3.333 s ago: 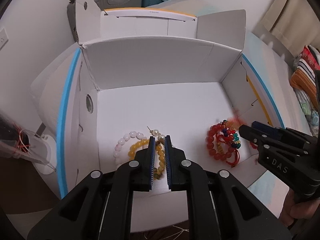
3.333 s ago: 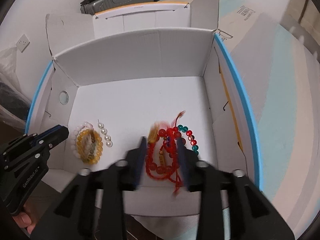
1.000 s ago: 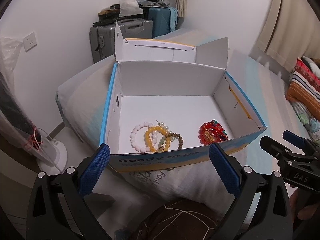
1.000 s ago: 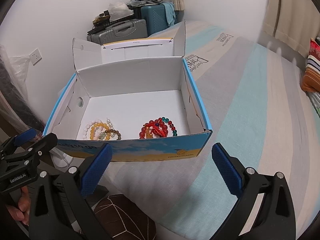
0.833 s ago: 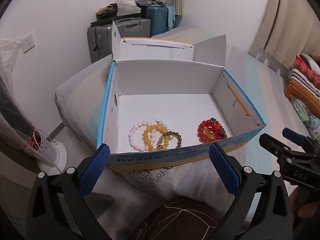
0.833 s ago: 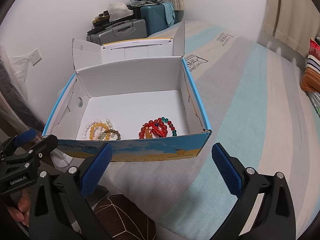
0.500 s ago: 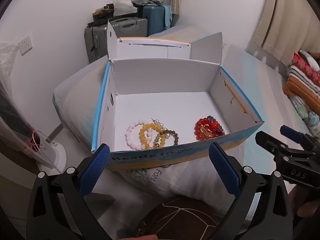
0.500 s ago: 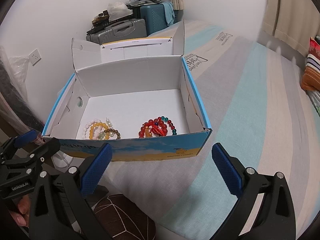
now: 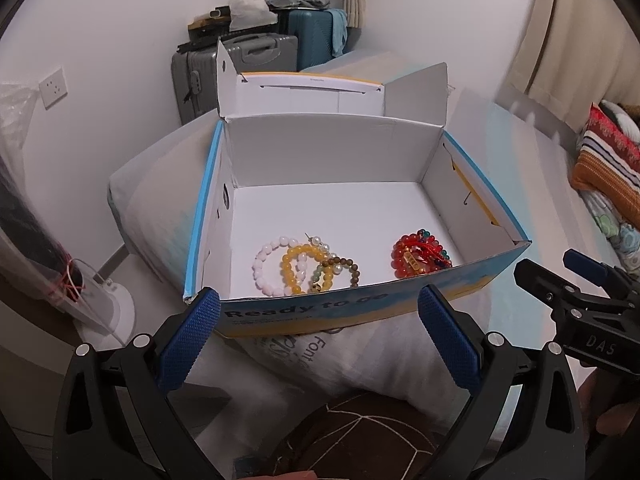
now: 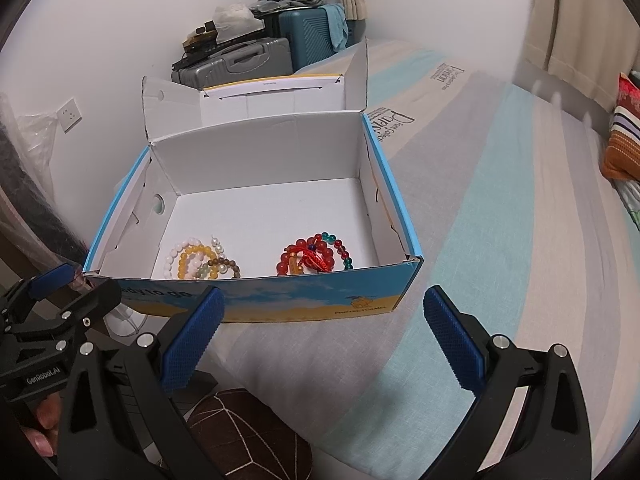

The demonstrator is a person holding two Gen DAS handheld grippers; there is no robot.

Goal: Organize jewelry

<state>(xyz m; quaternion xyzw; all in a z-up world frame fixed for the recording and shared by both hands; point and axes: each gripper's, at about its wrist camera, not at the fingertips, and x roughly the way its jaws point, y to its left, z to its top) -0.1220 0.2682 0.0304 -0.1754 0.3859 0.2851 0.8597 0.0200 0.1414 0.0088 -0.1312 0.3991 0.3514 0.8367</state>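
An open blue and white cardboard box (image 9: 360, 148) (image 10: 264, 140) rests on the bed. Inside at its front left lie a white, a yellow and a brown bead bracelet (image 9: 304, 266) (image 10: 200, 262) in a loose heap. A bundle of red bead bracelets (image 9: 420, 254) (image 10: 312, 258) sits at the front right. My left gripper (image 9: 318, 342) is open, held back from the box's front wall with nothing between its fingers. My right gripper (image 10: 320, 340) is open too, empty, just short of the box front. Each gripper shows at the edge of the other's view.
The box sits on a striped bedspread (image 10: 500, 220) over a white pillow (image 9: 340, 360). A brown cushion (image 10: 248, 436) lies below the grippers. Suitcases (image 9: 256, 60) stand against the wall behind. A striped pillow (image 9: 604, 168) lies at the far right. A white fan base (image 9: 108, 308) stands on the floor at left.
Both grippers were shut low inside the box on the bracelets; they have since opened and drawn back out. Over the last second the left view has shifted slightly left.
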